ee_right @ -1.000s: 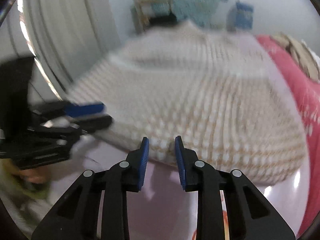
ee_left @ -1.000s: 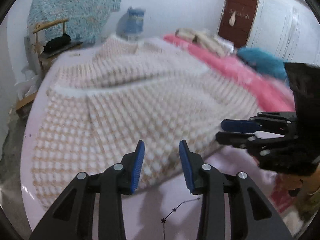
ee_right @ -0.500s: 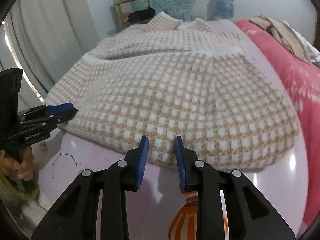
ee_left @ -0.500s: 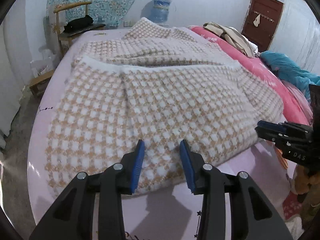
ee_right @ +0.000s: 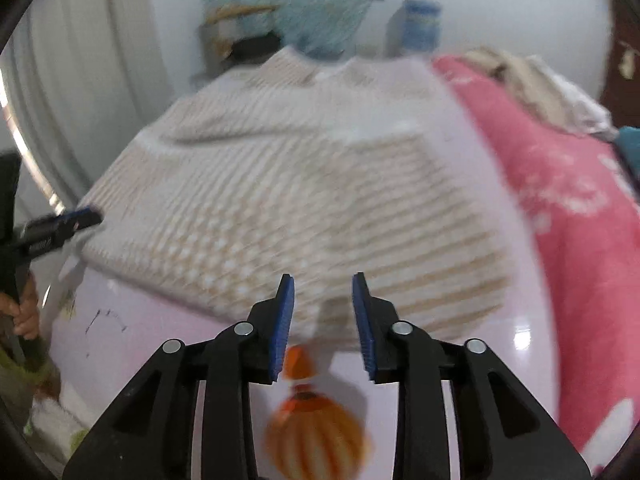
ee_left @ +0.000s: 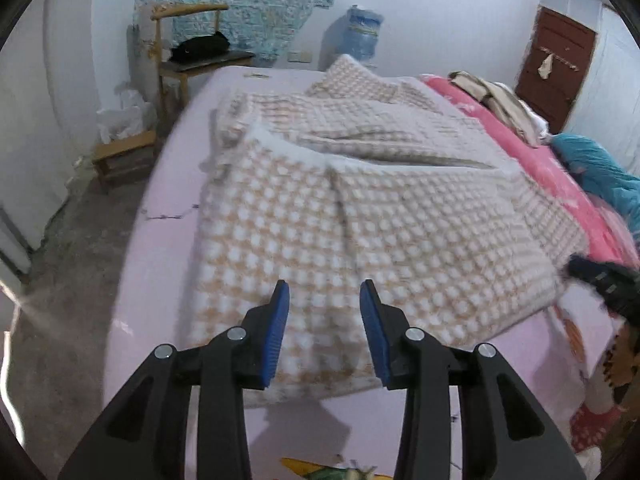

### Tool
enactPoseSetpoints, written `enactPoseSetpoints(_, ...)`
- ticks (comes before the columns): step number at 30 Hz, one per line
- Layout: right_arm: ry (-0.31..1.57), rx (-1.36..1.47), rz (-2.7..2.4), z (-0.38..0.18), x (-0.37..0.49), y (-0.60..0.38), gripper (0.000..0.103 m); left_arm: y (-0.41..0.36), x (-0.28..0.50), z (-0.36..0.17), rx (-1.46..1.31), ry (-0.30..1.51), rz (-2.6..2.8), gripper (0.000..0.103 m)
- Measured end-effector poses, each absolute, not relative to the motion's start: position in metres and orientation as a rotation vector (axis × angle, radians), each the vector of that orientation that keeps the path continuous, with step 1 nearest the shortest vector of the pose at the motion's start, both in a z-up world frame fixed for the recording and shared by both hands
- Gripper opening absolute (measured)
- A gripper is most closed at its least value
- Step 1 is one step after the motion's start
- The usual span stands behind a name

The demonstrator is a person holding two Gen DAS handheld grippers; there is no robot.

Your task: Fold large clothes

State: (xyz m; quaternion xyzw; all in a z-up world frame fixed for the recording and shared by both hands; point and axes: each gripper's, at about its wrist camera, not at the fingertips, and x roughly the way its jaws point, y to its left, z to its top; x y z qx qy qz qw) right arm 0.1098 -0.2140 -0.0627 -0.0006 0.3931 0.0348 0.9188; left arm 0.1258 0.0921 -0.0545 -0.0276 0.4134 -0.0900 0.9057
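A large beige and white checked knitted garment (ee_left: pixel 360 208) lies spread on the pale pink bed sheet (ee_left: pixel 160 240), partly folded over itself. My left gripper (ee_left: pixel 324 320) is open and empty, just above the garment's near hem. My right gripper (ee_right: pixel 323 308) is open and empty over the near hem of the garment (ee_right: pixel 280 184), which is blurred in the right wrist view. The right gripper shows at the right edge of the left wrist view (ee_left: pixel 600 280). The left gripper shows at the left edge of the right wrist view (ee_right: pixel 64 224).
A pink blanket (ee_left: pixel 560 168) with a heap of clothes (ee_left: pixel 500 100) and a teal cover (ee_left: pixel 600 172) lies along the right of the bed. A wooden chair (ee_left: pixel 192 52), a low stool (ee_left: pixel 124 152) and a water bottle (ee_left: pixel 360 36) stand by the far wall.
Both grippers have moved forward over the garment's near hem and apart from each other. Both stay open. The garment has not moved.
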Motion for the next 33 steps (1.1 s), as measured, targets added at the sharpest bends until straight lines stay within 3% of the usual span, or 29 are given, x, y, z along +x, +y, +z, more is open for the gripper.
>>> enactPoseSetpoints(7, 0.876, 0.077, -0.038, -0.085, 0.121, -0.259, 0.029, 0.091, 0.137, -0.065, -0.079, 0.903, -0.126, 0.037)
enactPoseSetpoints(11, 0.813, 0.099, -0.059, -0.060, 0.123, -0.267, 0.038, 0.087, 0.142, -0.064, -0.080, 0.922, -0.109, 0.037)
enactPoseSetpoints(17, 0.911, 0.225, -0.108, -0.085, 0.149, -0.304, 0.041, 0.076, 0.145, -0.064, -0.037, 0.941, -0.074, 0.040)
enactPoseSetpoints(21, 0.841, 0.175, -0.148, -0.047, 0.148, -0.294, 0.042, 0.074, 0.147, -0.062, -0.036, 0.955, -0.062, 0.042)
enactPoseSetpoints(25, 0.790, 0.142, -0.021, -0.022, 0.158, -0.255, 0.052, 0.071, 0.149, -0.062, -0.019, 0.964, -0.051, 0.044)
enactPoseSetpoints(33, 0.882, 0.054, 0.171, -0.051, 0.214, -0.172, 0.059, 0.065, 0.152, -0.062, -0.017, 0.979, -0.036, 0.052)
